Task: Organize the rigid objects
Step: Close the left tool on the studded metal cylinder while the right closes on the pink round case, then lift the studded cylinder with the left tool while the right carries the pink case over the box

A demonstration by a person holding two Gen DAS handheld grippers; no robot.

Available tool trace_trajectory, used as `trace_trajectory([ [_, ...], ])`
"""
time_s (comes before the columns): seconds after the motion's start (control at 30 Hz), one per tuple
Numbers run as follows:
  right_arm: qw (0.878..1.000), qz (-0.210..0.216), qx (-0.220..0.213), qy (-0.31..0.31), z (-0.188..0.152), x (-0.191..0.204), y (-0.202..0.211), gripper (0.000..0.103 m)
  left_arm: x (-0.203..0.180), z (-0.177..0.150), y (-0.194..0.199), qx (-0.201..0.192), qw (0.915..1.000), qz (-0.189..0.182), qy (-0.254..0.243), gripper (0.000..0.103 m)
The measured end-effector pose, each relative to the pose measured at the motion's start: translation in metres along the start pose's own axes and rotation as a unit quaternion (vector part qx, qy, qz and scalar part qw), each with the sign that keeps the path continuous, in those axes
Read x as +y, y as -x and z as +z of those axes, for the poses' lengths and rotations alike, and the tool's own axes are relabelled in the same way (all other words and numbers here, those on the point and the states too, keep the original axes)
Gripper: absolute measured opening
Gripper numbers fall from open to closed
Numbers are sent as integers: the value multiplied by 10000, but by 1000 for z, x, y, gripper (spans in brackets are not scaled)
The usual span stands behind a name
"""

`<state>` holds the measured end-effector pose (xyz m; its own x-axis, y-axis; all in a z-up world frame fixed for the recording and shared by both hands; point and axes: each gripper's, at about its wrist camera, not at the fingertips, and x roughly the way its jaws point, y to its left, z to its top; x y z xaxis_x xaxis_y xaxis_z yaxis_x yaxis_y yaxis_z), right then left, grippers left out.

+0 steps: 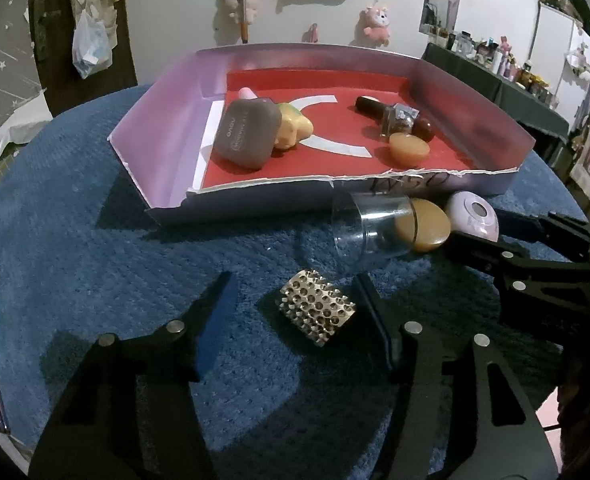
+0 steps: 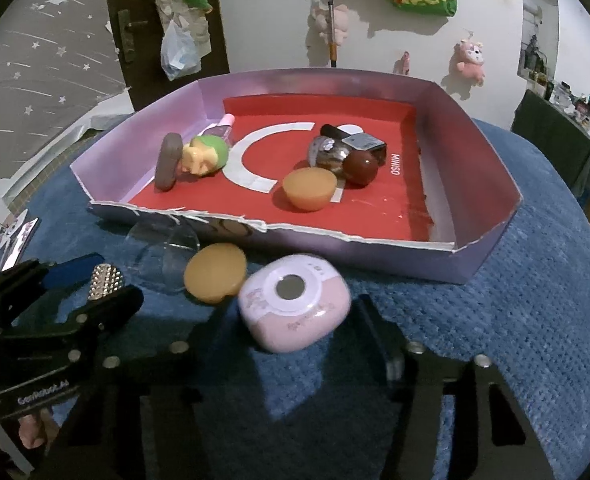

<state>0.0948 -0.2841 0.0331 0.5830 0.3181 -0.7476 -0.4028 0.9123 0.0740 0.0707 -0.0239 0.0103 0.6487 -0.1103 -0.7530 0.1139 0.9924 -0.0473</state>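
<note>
Between our left fingers (image 1: 291, 312) sits the studded gold cylinder (image 1: 317, 311), untouched; between our right fingers (image 2: 291, 320) the pink case (image 2: 295, 307), fingers apart.

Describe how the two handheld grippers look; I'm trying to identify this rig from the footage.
Both are matte black. The left gripper and right gripper each have two flat, angular fingers joined by linkage plates with round silver rivets. In the right wrist view, the left gripper's body carries small white lettering, too blurred to read surely. No cables or sleeves are visible.
</note>
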Motion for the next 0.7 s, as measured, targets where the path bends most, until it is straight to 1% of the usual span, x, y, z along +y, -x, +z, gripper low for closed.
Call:
trace_trajectory([
  [0.1,10000,22,-7,-20,-2,1,2,59,-1,-1,1,-12,10000,28,-30,54],
  [0.23,9999,105,-19,-75,-8,0,7,58,-1,-2,3,-27,10000,-4,-36,42],
  [0.33,9998,161,-21,-85,-13,2,12,58,-1,-2,3,-27,10000,-25,-30,40],
  [0.43,9997,214,-32,-89,-19,4,17,58,-2,-3,4,-32,10000,-51,-39,36],
  [0.7,9992,384,-40,-79,-32,11,29,58,1,-7,10,-28,9998,-172,24,36],
])
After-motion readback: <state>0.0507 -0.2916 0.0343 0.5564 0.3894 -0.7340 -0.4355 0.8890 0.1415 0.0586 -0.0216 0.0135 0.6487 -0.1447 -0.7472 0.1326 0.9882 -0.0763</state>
